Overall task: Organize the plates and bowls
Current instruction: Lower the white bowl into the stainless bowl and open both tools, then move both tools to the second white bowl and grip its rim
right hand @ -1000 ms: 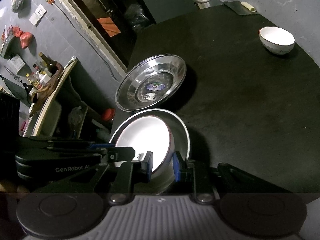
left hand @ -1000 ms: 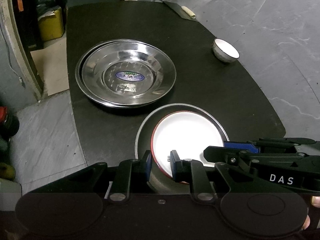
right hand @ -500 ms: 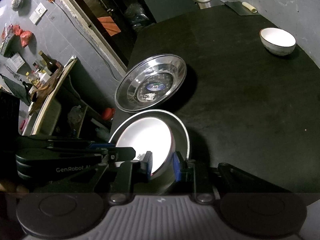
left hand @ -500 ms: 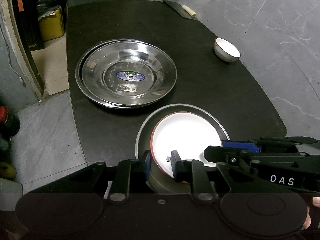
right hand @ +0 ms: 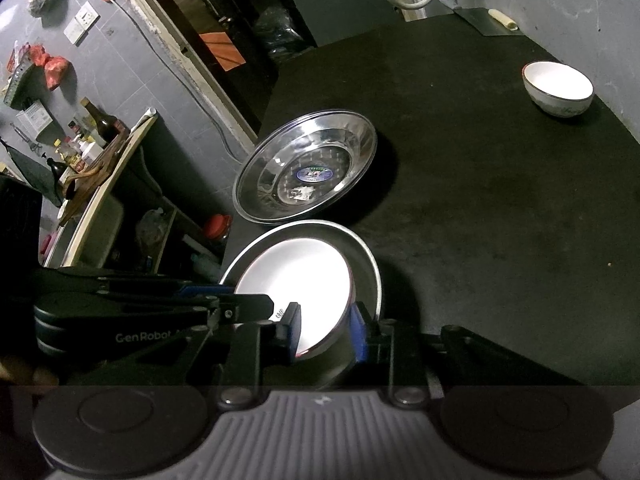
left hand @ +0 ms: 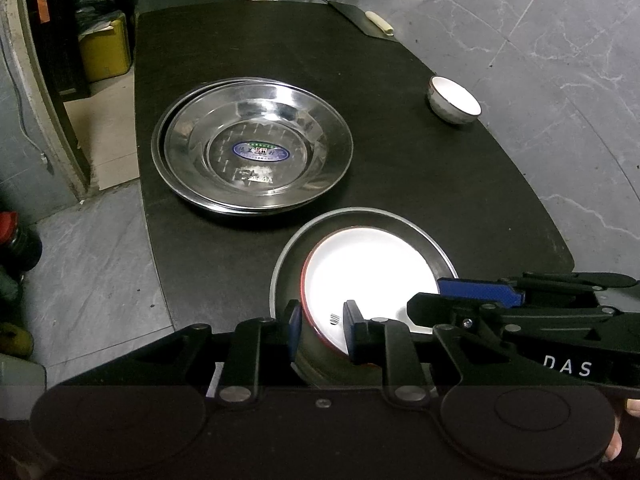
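A white plate with a red rim (left hand: 368, 276) lies inside a grey metal pan (left hand: 436, 248) at the lower centre of both views, on the black table (left hand: 440, 184). The left gripper (left hand: 320, 322) straddles the pan's and plate's near edge, its pads seemingly pressing on them. The right gripper (right hand: 326, 330) straddles the same rims from the other side; its jaws have just been opening, a gap showing beside the rim. Above sit stacked steel plates (left hand: 256, 148); a small white bowl (left hand: 454, 100) stands upper right.
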Motion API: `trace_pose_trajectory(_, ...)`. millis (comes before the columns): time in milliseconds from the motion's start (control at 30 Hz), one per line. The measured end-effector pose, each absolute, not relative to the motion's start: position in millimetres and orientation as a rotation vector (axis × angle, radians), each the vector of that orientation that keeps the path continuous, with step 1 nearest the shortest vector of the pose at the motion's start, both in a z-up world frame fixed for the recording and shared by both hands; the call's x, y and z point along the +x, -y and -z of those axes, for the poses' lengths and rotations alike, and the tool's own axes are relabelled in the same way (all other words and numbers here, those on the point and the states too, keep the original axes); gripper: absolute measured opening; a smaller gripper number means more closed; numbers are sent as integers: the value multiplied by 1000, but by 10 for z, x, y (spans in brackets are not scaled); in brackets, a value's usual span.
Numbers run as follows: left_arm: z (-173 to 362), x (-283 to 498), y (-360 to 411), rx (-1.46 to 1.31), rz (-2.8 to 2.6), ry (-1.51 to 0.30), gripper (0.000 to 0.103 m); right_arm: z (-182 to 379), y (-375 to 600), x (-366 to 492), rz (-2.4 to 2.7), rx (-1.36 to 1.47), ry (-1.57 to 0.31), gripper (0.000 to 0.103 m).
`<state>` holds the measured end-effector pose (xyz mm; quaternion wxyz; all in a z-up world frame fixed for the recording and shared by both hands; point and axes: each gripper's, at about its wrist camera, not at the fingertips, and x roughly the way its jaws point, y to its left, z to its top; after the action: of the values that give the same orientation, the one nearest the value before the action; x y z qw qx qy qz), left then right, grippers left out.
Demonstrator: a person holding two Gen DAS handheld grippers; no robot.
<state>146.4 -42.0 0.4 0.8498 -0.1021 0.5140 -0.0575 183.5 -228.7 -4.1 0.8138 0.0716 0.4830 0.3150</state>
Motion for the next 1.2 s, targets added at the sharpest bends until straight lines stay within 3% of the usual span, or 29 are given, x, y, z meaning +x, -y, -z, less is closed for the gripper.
trace_pose_trajectory(567,-73,1424,420,-229,123,-1051,32,-87,2374,1796,-670,146,-967,36)
trace_pose_trajectory(633,-106,1418,405,-240,123,-1035,36,-116,2412,1787,-662,151,-944,38)
trace_pose_trajectory(667,-129,1414,396,-248,123,-1023,38,-132,2443,1789,-656,157,-931,41)
trace_pose_trajectory(767,-207,1435,368,-266,115,-980,57,-166,2528,1813,-631,174,-902,53)
trace_pose_trajectory(933,-285,1575,384,-284,87,-910,95,-161,2727,1923,-556,204,-874,81)
trace_pose_trajectory(1100,-274,1858,463,-278,59,-897,102,-113,2990,2095,-470,247,-855,99)
trace_pose_trajectory(1200,-255,2085,523,-272,51,-899,102,-67,3173,2250,-415,280,-847,103)
